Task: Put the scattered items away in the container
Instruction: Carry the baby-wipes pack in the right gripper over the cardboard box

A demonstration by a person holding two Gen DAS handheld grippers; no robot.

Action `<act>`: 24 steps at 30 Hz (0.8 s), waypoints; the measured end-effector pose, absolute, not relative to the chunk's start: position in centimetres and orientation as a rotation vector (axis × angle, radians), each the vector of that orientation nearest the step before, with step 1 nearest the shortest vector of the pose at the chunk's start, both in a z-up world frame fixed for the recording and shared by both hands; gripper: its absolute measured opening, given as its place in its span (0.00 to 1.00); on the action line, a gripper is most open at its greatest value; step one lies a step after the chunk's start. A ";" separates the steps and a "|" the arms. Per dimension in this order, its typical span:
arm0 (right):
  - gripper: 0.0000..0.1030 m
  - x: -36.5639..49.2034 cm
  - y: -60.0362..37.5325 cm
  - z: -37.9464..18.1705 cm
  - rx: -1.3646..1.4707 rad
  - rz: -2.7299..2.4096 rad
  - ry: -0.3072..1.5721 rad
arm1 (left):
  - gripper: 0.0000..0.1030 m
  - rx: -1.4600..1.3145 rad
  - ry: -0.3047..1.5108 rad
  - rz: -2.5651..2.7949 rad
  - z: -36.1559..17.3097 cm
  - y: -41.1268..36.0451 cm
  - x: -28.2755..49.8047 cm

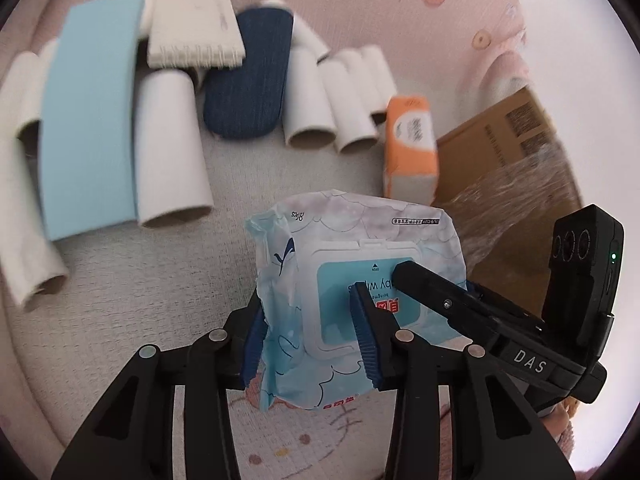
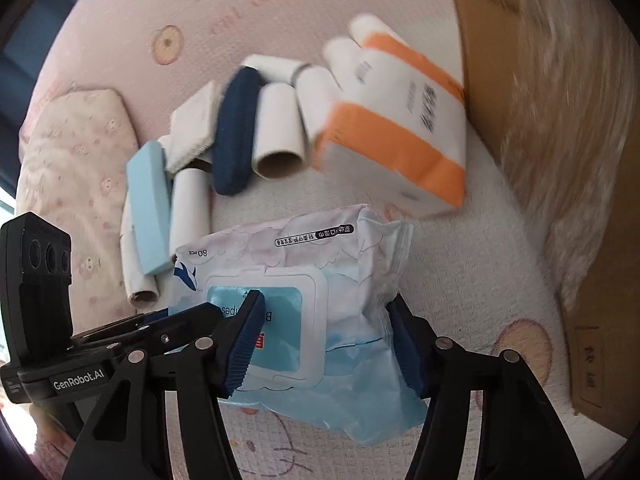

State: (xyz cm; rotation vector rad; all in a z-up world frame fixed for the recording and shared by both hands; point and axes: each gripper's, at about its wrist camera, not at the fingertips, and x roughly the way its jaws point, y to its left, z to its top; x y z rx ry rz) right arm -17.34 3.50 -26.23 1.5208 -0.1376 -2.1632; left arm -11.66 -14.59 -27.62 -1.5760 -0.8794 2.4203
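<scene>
A crumpled baby wipes pack with a white flip lid sits between both grippers over the pink mat. My left gripper is shut on its left part, one blue pad at the crumpled edge and the other on the lid. The right gripper is shut on the same wipes pack, with one pad on the lid and one at the wrinkled right side. The right gripper's finger lies across the lid in the left wrist view. The cardboard box, partly covered by clear film, stands at the right.
Behind the pack lie several white cardboard tubes, a light blue block, a dark blue case, a white pad and an orange tissue pack next to the box wall. A pink pillow lies at the left.
</scene>
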 end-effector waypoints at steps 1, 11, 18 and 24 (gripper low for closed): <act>0.58 -17.2 3.2 -25.5 1.498 -2.171 -0.127 | 0.43 -1.554 -0.887 2.435 -27.0 -14.8 -11.5; 0.57 -16.3 1.5 -16.7 1.252 -2.253 -0.051 | 0.43 -1.296 -0.872 2.584 -18.5 -16.5 -9.9; 0.57 -15.7 1.3 -10.7 1.109 -2.307 0.009 | 0.43 -1.135 -0.861 2.640 -13.3 -16.1 -9.5; 0.57 -15.4 2.0 -6.9 1.024 -2.336 0.033 | 0.43 -1.050 -0.819 2.678 -9.7 -15.1 -9.5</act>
